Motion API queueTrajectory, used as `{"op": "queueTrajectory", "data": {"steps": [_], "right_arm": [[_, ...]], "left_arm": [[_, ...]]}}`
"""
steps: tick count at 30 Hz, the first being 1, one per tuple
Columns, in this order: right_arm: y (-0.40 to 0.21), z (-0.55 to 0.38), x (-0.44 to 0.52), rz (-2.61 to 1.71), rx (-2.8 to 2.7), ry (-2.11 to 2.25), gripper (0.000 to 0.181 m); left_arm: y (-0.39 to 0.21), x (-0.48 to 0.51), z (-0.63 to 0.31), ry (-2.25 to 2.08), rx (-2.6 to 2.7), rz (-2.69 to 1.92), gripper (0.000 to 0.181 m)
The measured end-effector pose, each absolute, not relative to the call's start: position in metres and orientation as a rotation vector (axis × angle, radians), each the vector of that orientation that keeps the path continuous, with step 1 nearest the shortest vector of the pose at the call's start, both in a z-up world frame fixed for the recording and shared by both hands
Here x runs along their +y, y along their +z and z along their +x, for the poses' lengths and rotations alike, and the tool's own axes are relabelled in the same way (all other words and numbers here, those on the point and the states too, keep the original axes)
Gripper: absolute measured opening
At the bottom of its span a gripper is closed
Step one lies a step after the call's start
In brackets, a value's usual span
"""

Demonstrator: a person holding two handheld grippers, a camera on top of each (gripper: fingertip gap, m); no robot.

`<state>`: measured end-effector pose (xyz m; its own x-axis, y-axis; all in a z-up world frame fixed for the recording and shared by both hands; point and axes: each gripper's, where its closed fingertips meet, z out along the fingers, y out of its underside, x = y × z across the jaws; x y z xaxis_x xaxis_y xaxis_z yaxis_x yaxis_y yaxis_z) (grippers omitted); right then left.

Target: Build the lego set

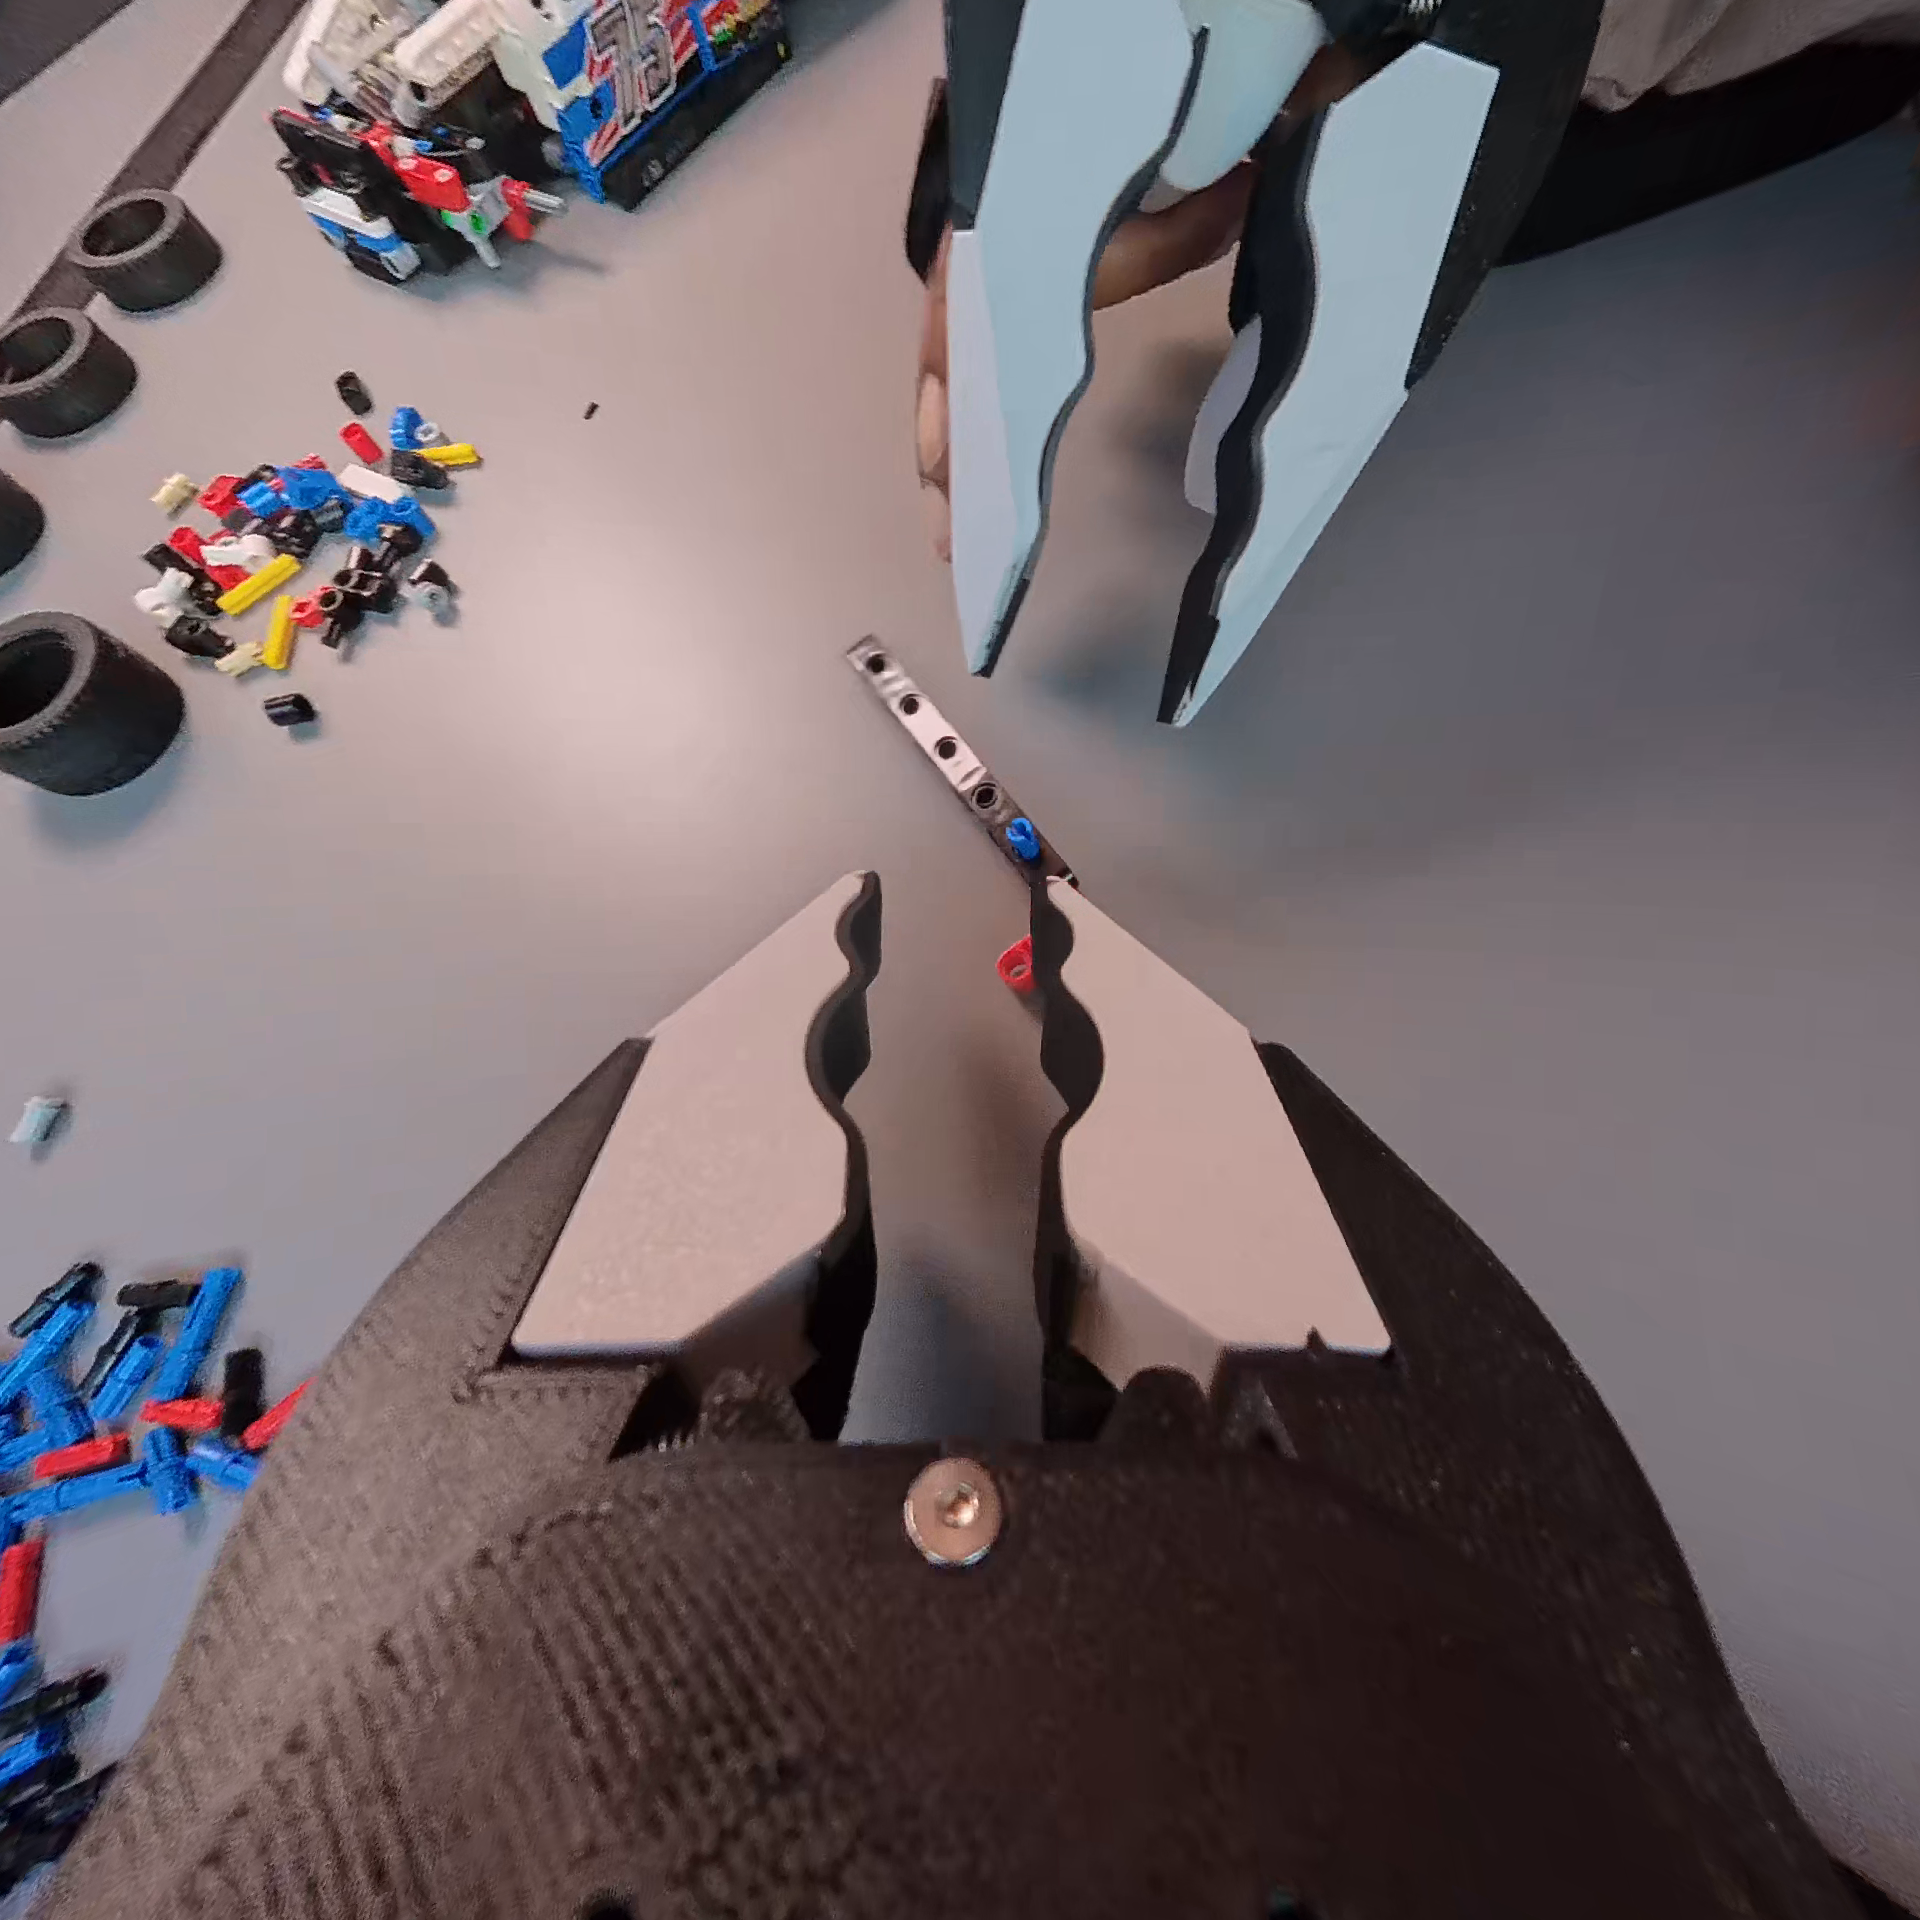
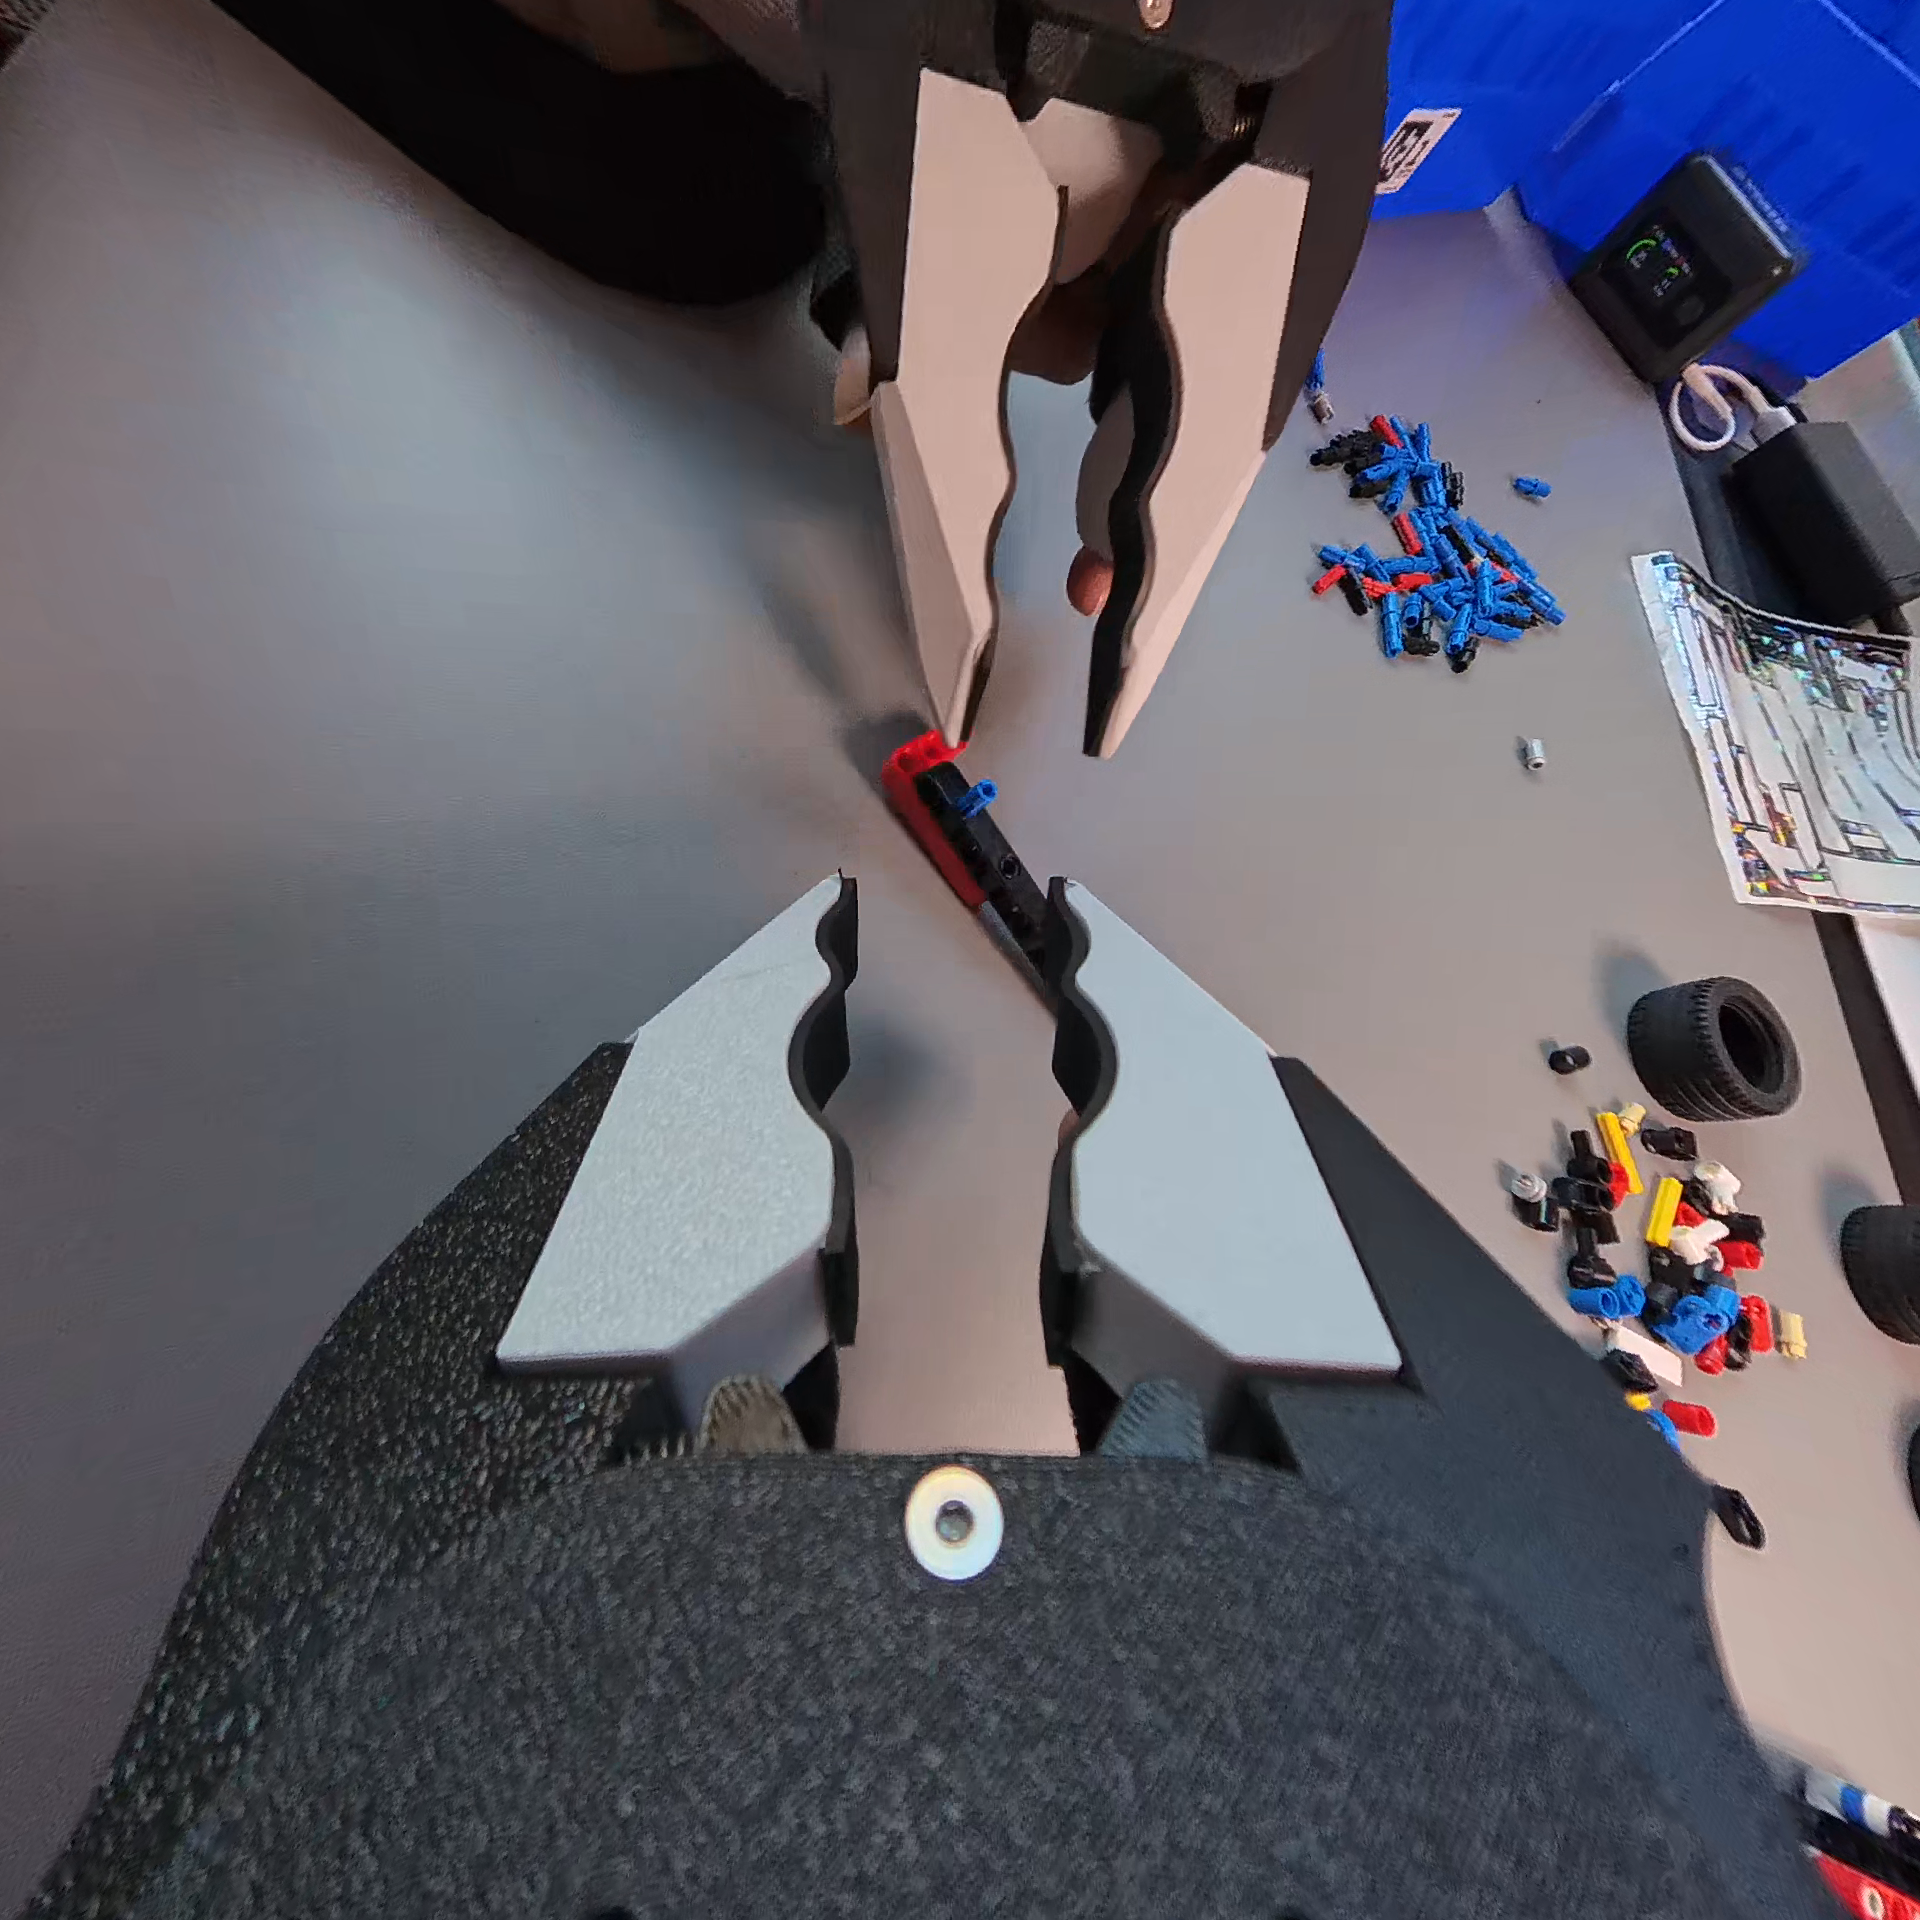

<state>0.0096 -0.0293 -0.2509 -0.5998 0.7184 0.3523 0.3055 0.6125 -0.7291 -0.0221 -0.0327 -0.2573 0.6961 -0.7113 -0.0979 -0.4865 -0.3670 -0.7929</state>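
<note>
A small Lego assembly lies flat on the grey table between the two grippers: a black holed beam [image 1: 932, 729] with a blue pin [image 1: 1021, 836] standing in it and a red beam alongside [image 1: 1015, 962]. The right wrist view shows the same black beam [image 2: 992, 857], red beam [image 2: 920, 795] and blue pin [image 2: 977, 796]. My left gripper [image 1: 961, 886] is open and empty, its right fingertip at the red end; it also shows in the right wrist view [image 2: 1029, 740]. My right gripper [image 2: 951, 885] is open and empty at the opposite end; it also shows in the left wrist view [image 1: 1081, 691].
A pile of mixed small parts [image 1: 301, 540], several black tyres [image 1: 78, 707] and a part-built white, blue and red model [image 1: 540, 94] lie to the left. A pile of blue, red and black pins [image 2: 1439, 551], an instruction sheet [image 2: 1787, 748], a black device [image 2: 1683, 270] and a blue bin [image 2: 1662, 83] are nearby. Some 4 centimeters of space lies between my two pairs of fingers.
</note>
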Motion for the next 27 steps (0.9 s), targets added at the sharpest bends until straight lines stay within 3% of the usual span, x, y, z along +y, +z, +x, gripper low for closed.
{"op": "queueTrajectory", "data": {"steps": [7, 21, 27], "right_arm": [[-0.254, 0.014, -0.02, -0.833, -2.195, 0.805, 0.035], [-0.275, 0.021, -0.007, -0.925, -2.249, 0.759, 0.022], [-0.273, 0.017, -0.002, -0.924, -2.216, 0.743, 0.008]], "left_arm": [[-0.253, -0.036, -0.018, -0.429, 0.889, -2.013, 0.042], [-0.263, -0.034, -0.022, -0.384, 0.905, -2.036, 0.037], [-0.264, -0.034, -0.023, -0.377, 0.913, -2.037, 0.037]]}}
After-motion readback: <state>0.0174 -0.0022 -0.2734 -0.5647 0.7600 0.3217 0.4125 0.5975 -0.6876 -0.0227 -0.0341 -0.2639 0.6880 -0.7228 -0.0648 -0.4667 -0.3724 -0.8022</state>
